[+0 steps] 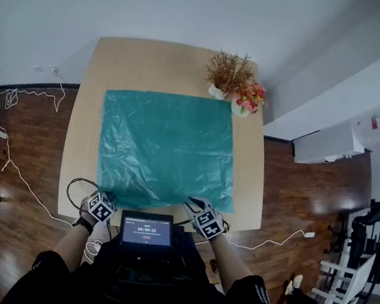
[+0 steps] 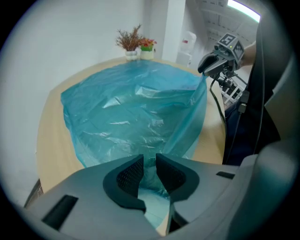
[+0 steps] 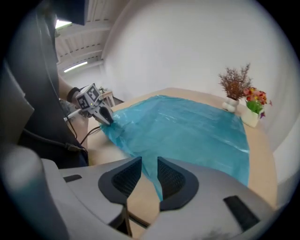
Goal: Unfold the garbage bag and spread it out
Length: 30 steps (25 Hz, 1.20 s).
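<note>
The teal garbage bag [image 1: 166,149] lies spread flat over the wooden table [image 1: 82,137], its near edge at the table's front. My left gripper [image 1: 109,198] is at the bag's near-left corner. In the left gripper view the gripper [image 2: 150,165] is shut on a bunch of the plastic [image 2: 136,108], which rises from the table to it. My right gripper [image 1: 194,204] is at the near-right corner. In the right gripper view its jaws [image 3: 149,166] stand apart, and the bag's corner [image 3: 157,180] hangs loose between them.
A dried plant [image 1: 229,72] and a pot of flowers [image 1: 248,97] stand at the table's far right corner, just beyond the bag. A small screen [image 1: 146,230] sits at my chest. Cables [image 1: 72,189] loop off the table's front left and trail across the wooden floor.
</note>
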Motion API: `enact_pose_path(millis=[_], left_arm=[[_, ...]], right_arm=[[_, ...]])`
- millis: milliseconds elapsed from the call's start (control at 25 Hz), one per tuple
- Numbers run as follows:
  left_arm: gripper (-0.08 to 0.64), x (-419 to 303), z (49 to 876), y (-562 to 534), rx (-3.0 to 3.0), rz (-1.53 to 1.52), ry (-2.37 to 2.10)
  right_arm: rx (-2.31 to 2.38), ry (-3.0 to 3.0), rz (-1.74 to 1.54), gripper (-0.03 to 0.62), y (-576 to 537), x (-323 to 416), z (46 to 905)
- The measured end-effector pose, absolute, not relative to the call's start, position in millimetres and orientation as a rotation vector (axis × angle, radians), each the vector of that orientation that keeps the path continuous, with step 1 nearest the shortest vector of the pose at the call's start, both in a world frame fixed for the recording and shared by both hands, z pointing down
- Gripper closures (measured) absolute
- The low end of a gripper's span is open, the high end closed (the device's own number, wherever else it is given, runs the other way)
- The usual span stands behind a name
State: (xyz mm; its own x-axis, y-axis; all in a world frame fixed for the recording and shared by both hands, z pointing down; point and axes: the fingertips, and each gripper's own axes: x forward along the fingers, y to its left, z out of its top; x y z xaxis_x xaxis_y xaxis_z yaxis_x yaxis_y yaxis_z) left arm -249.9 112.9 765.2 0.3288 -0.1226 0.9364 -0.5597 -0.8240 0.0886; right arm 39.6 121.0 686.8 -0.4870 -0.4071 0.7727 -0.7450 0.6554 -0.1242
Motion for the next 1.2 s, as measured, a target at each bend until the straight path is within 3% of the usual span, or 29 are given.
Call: enact_pose_path(millis=[280,600,1200], left_arm=[[0.468,-253,765,110,2.227,1.515,-0.585],[0.468,-257,767,110,2.209,1.539,-0.617],[0.459,-274,776,103,2.038,1.585,-0.739]], right_arm=[[1.135,-2.04,0.688,0.456,121,124,687],[1.245,-1.797,0.872,0.456,140,190,744],[1.168,-1.729,0.851,0.449,162,192,774]])
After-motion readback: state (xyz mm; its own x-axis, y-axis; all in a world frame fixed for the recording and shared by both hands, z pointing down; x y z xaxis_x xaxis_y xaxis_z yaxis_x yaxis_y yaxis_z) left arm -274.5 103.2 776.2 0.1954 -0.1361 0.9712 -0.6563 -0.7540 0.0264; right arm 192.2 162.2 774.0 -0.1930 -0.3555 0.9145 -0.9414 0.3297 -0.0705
